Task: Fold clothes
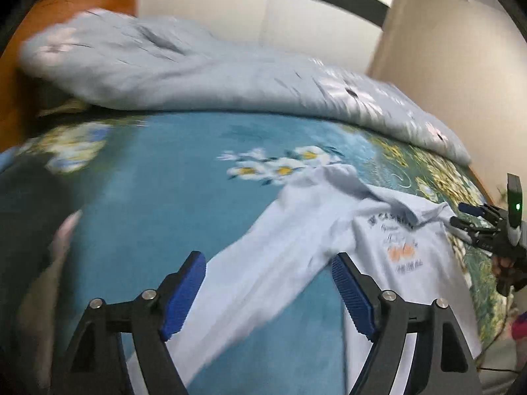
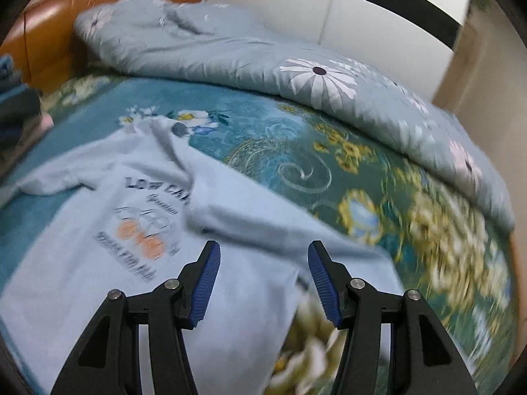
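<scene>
Left gripper [image 1: 268, 293] is standing wide, nothing pinched; the blue pads [image 1: 184, 299] are straddling a long strip of the pale blue T-shirt [image 1: 378, 263] without pressing on it. That strip, likely a sleeve or a folded side, is running diagonally under the jaws, from lower left up toward the printed chest at upper right. So the bulk of the shirt is lying to the right of and beyond this claw.

Right gripper [image 2: 263, 283] is also released, jaws about half apart, hovering over the shirt's right side; cloth is passing beneath the gap but neither pad is biting. In its view the print is sitting to the left and a folded-over flap is crossing diagonally just ahead of the fingertips, edge running from upper left to lower right.

Judgement: the coming move turns on that diagonal flap. The right claw is nearer its free edge; the left is nearer the long strip.

The shirt is lying on the teal floral bedspread [image 2: 296, 138], well apart from the bunched grey-blue duvet [image 2: 230, 49] at the far side.

Hard to read: both views are motion-blurred, the shirt's hem is cut off by the lower frame edges, collar and far sleeve are rumpled together, and I cannot tell how many layers are lying under either claw.
</scene>
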A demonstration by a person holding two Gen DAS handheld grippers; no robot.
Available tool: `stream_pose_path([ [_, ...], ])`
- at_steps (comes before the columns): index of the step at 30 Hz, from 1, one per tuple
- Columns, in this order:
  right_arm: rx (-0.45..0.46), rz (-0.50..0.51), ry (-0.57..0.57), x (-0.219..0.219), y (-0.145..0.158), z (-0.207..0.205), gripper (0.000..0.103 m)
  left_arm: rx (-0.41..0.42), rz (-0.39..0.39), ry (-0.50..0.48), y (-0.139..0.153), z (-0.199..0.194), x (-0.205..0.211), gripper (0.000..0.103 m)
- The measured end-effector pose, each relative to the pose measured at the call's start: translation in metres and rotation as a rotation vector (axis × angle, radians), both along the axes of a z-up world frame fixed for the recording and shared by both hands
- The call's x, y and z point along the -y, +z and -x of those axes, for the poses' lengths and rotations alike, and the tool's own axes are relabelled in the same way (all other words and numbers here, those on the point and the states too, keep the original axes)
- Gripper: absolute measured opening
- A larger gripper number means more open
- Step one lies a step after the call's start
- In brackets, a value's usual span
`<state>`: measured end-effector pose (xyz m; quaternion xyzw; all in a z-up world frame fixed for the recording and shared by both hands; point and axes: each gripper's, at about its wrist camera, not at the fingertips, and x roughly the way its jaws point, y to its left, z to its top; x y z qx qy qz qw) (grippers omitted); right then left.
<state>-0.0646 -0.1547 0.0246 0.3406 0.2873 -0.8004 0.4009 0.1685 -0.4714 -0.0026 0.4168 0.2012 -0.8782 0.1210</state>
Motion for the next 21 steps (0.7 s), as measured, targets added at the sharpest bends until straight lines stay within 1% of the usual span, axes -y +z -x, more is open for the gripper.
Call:
stream_pose_path([
  [1,0.001,-0.016,0.027,0.005,-0.003,0.008,0.057,0.015,-0.037,-0.028,-0.006,0.024,0.007,0.082],
  [2,-0.005,-0.033,0.047,0.008,-0.005,0.013,0.057,0.023,-0.055,-0.046,-0.009,0.037,0.011,0.082],
  [5,-0.033,-0.128,0.158,0.021,-0.018,0.024,0.057,0.065,-0.087,-0.109,-0.032,0.088,0.016,0.082],
  [8,-0.052,-0.192,0.242,0.026,-0.029,0.028,0.057,0.104,-0.109,-0.168,-0.049,0.119,0.016,0.082],
  [9,-0.054,-0.203,0.263,0.027,-0.033,0.029,0.057,0.120,-0.113,-0.202,-0.055,0.128,0.013,0.082],
  [10,-0.039,-0.211,0.280,0.028,-0.036,0.031,0.057,0.132,-0.111,-0.221,-0.058,0.134,0.011,0.082],
  [13,-0.047,-0.239,0.293,0.033,-0.044,0.035,0.057,0.163,-0.115,-0.256,-0.072,0.148,0.006,0.082],
  [15,-0.023,-0.241,0.280,0.035,-0.047,0.038,0.042,0.156,-0.109,-0.259,-0.076,0.150,0.003,0.080],
  [16,-0.013,-0.237,0.271,0.036,-0.046,0.040,0.029,0.148,-0.100,-0.257,-0.077,0.151,0.002,0.078],
  [17,-0.002,-0.233,0.263,0.037,-0.045,0.041,0.019,0.144,-0.093,-0.255,-0.078,0.150,0.003,0.065],
  [18,0.009,-0.228,0.255,0.037,-0.044,0.042,0.015,0.142,-0.093,-0.253,-0.078,0.151,0.003,0.044],
  [19,0.022,-0.210,0.254,0.037,-0.041,0.043,0.008,0.141,-0.094,-0.250,-0.079,0.151,0.003,0.034],
  [20,0.033,-0.190,0.251,0.037,-0.038,0.045,0.007,0.145,-0.086,-0.245,-0.080,0.152,0.002,0.022],
  [21,0.031,-0.159,0.235,0.037,-0.032,0.049,0.006,0.148,-0.069,-0.236,-0.080,0.155,0.000,0.019],
])
